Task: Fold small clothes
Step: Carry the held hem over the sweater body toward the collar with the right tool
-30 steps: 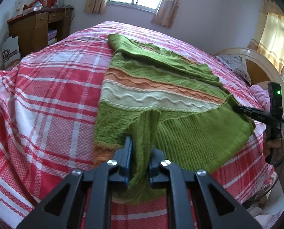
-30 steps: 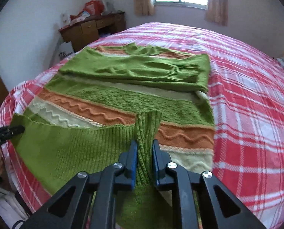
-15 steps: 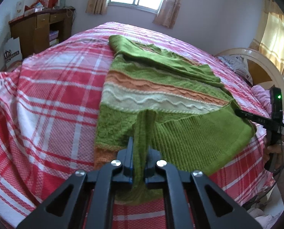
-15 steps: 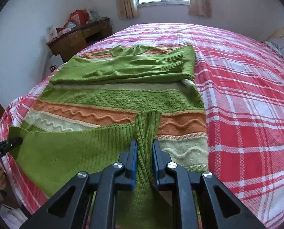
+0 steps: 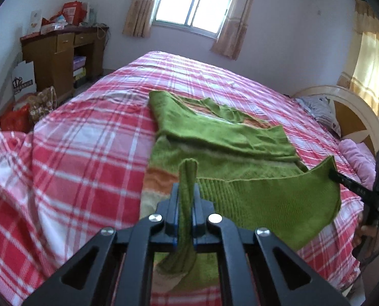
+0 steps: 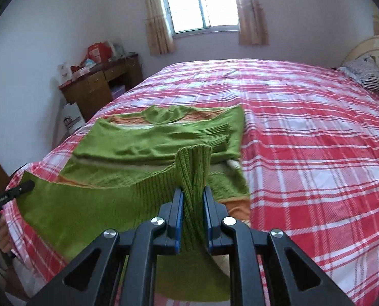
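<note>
Knitwear is what I have in both claws: a green ribbed-hem knitted sweater with orange and cream wavy stripes (image 5: 222, 158), spread on the red-and-white plaid bed (image 5: 82, 153). My left claw (image 5: 186, 204) is pinched tight on a bunched fold of the ribbed hem, which pokes up just ahead of the tips and hangs down beneath them. My right claw (image 6: 192, 209) clamps a thicker pleat of the same hem, its jaws held a little apart by the wool. Between the two claws the hem hangs raised in a sagging sheet, clear of the striped body that lies ahead of both claws, and further ahead the sleeves are already folded across the chest. I judge the knit soft, limp and stretchy, fairly light, and grippy rather than slick, so it will droop between holds and stretch if I pull the corners apart hard. The hem corners are the right places to hold, since the ribbing is thick and gives the pads something to bite. Next, I think, comes carrying the hem forward over the sleeves, keeping both corners level.
</note>
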Motion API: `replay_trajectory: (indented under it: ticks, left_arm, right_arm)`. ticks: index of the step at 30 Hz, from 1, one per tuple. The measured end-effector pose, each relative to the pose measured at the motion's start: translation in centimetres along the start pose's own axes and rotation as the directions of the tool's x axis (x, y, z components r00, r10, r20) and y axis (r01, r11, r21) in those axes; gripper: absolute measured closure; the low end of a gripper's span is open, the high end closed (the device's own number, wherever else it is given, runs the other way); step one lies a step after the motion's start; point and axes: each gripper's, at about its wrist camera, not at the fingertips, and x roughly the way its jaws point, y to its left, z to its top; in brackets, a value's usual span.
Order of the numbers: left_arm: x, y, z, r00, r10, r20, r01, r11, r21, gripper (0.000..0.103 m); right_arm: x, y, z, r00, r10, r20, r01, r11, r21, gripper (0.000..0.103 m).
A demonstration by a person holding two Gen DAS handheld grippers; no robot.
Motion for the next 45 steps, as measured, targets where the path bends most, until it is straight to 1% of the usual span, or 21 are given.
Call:
replay_trajectory:
  ticks: [3, 6, 11, 15, 22, 25, 28, 34, 37, 41, 45]
  left_arm:
    - [1.0, -0.1, 1.1, 1.0, 0.004, -0.008, -0.004, 1.0, 0.001, 0.097]
    - [2.2, 0.1, 1.7, 1.0, 0.01, -0.023, -0.01, 1.0, -0.026, 0.097]
    - [3.5, 0.5, 1.5, 0.998, 0.017, -0.055, -0.02, 0.998, -0.057, 0.097]
    - [4.0, 0.6, 2.1, 0.998, 0.026, -0.06, -0.029, 0.998, -0.059, 0.097]
    - [5.1, 1.0, 5.1, 0.998, 0.024, -0.06, -0.029, 0.996, -0.082, 0.097]
    - [5.9, 1.0, 6.3, 0.998, 0.05, -0.05, -0.053, 0.996, -0.07, 0.097]
    - [6.9, 1.2, 7.8, 0.998, 0.045, -0.052, -0.049, 0.996, -0.081, 0.097]
    - [9.5, 1.4, 10.7, 0.997, 0.057, -0.054, -0.061, 0.995, -0.079, 0.097]
    - [10.8, 1.8, 12.0, 0.997, 0.054, -0.062, -0.06, 0.994, -0.092, 0.097]
    - [13.3, 2.1, 13.9, 0.995, 0.061, -0.081, -0.07, 0.991, -0.112, 0.097]
    - [15.9, 2.4, 15.9, 0.993, 0.081, -0.091, -0.091, 0.989, -0.12, 0.097]
  right_arm:
    - [0.5, -0.3, -0.1, 1.0, -0.022, -0.004, 0.022, 0.999, 0.023, 0.089]
    - [1.0, -0.7, -0.3, 1.0, -0.024, -0.016, 0.025, 0.998, 0.051, 0.089]
    - [1.5, -0.9, -0.2, 0.999, -0.034, -0.033, 0.035, 0.998, 0.047, 0.089]
    - [1.5, -0.7, 0.7, 0.999, -0.034, -0.018, 0.035, 0.998, 0.045, 0.089]
    - [2.0, -0.5, 3.5, 0.999, -0.037, 0.025, 0.036, 0.999, 0.029, 0.089]
    - [2.6, -0.3, 5.0, 0.998, -0.047, 0.041, 0.047, 0.999, 0.01, 0.089]
    - [3.4, -0.4, 6.4, 0.998, -0.048, 0.047, 0.047, 0.999, 0.009, 0.089]
    - [6.4, -1.3, 9.7, 0.997, -0.057, 0.046, 0.056, 0.998, 0.023, 0.089]
    - [7.9, -1.5, 10.8, 0.997, -0.066, 0.043, 0.065, 0.998, 0.022, 0.089]
    - [10.3, -1.9, 12.1, 0.997, -0.068, 0.027, 0.068, 0.998, 0.02, 0.089]
    - [12.8, -2.3, 13.8, 0.995, -0.096, 0.034, 0.096, 0.995, 0.005, 0.09]
